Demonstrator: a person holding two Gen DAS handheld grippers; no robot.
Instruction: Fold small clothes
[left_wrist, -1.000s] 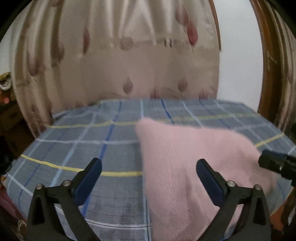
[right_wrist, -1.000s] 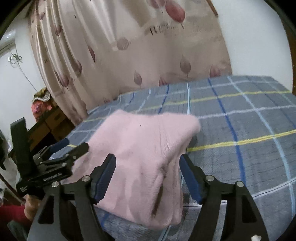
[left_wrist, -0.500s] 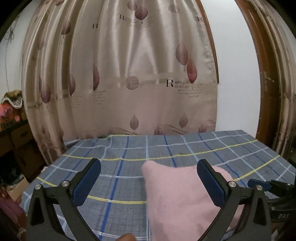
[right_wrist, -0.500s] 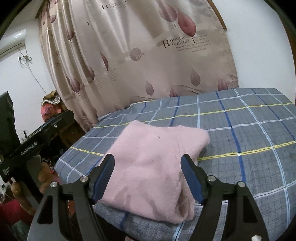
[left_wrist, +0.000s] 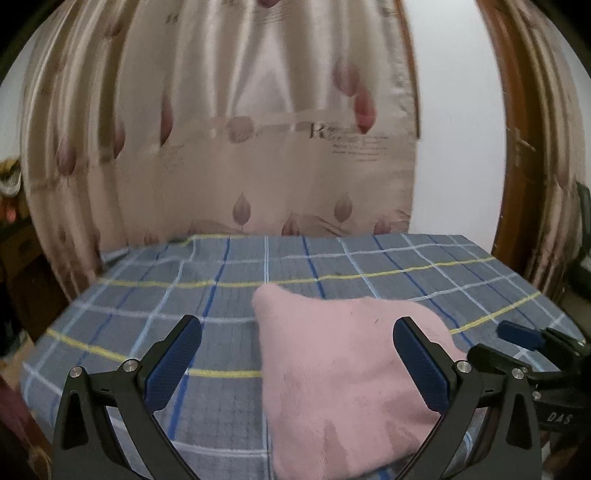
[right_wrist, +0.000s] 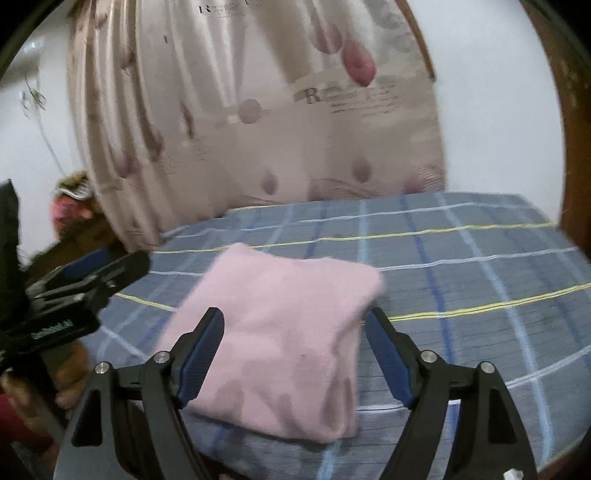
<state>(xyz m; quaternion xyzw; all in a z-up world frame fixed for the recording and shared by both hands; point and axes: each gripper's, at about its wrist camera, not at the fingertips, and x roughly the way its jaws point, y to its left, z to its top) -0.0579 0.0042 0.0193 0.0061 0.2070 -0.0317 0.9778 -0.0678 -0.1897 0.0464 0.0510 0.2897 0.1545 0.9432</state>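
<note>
Pink garment (left_wrist: 343, 373) folded on checked cloth (left_wrist: 184, 291), lower centre; left gripper (left_wrist: 295, 362) and right gripper (right_wrist: 293, 354) jaws wide, empty.

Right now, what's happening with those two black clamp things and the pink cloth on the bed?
A person holds a two-finger gripper in each hand and is folding small clothes. The fluffy pink garment lies folded into a compact bundle on the blue-grey checked bedsheet. The left gripper and the right gripper both hover open near it, gripping nothing. A beige leaf-print curtain hangs behind the bed.
</note>
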